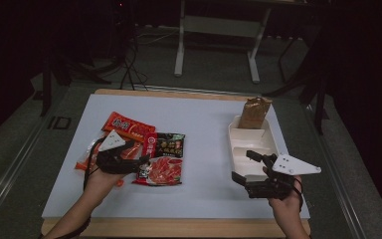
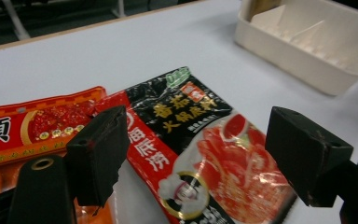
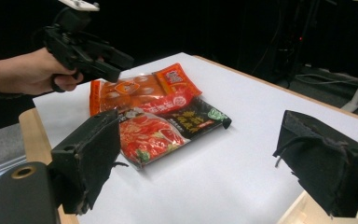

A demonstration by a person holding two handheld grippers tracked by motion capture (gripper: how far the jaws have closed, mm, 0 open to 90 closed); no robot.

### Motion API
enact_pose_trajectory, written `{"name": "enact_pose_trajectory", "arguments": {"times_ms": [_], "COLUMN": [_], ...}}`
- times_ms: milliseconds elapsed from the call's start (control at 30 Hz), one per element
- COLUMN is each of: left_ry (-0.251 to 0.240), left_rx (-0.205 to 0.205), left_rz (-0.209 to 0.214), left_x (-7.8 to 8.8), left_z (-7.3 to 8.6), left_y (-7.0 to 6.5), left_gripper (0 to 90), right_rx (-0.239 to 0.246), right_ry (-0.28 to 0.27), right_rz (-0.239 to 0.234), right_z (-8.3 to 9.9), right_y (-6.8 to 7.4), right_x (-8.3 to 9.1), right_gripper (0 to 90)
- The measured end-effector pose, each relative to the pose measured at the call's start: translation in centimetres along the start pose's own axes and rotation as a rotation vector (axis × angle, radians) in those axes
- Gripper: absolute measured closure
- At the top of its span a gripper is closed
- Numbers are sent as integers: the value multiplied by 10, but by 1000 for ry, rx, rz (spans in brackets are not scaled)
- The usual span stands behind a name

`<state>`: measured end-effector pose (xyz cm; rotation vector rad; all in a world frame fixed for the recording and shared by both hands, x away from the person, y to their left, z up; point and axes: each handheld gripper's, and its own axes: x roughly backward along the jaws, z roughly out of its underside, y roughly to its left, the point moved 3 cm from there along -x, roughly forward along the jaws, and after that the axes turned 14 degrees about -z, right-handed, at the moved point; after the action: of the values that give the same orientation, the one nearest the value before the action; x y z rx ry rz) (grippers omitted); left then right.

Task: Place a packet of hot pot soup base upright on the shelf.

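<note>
1. My left claw [image 1: 140,160] hovers over the sauce packets near the left edge of the worktop [image 1: 204,114]; in the right gripper view it hangs above them, not touching.
2. Its jaws stand apart with nothing clamped between them. In the left gripper view the black-and-red packet [image 2: 205,149] lies on the worktop in the gap between the two pads, below them.
3. That black-and-red packet [image 1: 163,159] lies flat, left of the worktop's middle and closer to the near edge than the far one.
4. Its left side overlaps an orange packet [image 1: 90,158], which lies mostly under my left hand [image 1: 102,175] in the high view.
5. A red packet [image 1: 129,126] lies just behind these two, toward the far edge, touching them.
6. My right claw [image 1: 243,166] is at the near right corner of the worktop, jaws wide apart and empty, held just over the near end of the white tray [image 1: 271,144].
7. The white tray runs along the right edge, with divided compartments.
8. A brown bag [image 1: 254,112] stands upright in the tray's far compartment.
9. In the right gripper view, my right claw's pads frame the bare worktop with the packets farther off.
</note>
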<state>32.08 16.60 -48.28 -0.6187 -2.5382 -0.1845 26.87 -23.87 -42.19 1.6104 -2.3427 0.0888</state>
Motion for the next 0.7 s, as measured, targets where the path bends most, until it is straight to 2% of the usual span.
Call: {"name": "enact_pose_trajectory", "arguments": {"times_ms": [100, 233, 267, 300, 367, 433, 500, 667, 700], "left_ry": [25, 55, 55, 78, 99, 116, 121, 152, 169], "left_rx": [20, 68, 68, 67, 74, 61, 68, 85, 71], "left_rz": [-16, -5, -5, -25, -25, -18, -29, -43, -42], "left_x": [-11, -25, -25, -34, -41, -48, -54, -69, -74], "left_z": [-1, 0, 0, -1, -1, -1, -2, -4, -4], "left_y": [3, 9, 9, 13, 17, 21, 24, 34, 36], "left_gripper": [219, 243, 244, 244, 307, 311, 360, 374, 377], "right_rx": [6, 16, 16, 17, 30, 32, 35, 20, 18], "right_ry": [-6, -13, -13, -20, -27, -25, -20, -1, -1], "right_rz": [-5, -16, -16, -26, -35, -39, -39, -46, -47], "right_z": [-1, -1, -1, -1, -1, -1, -1, 3, 3], "right_y": [1, 3, 3, 3, 5, 6, 6, 5, 6], "right_x": [-1, -2, -2, -2, -3, -4, -5, -9, -9], "right_gripper": [134, 137, 137, 137, 137, 137, 137, 137, 137]}}
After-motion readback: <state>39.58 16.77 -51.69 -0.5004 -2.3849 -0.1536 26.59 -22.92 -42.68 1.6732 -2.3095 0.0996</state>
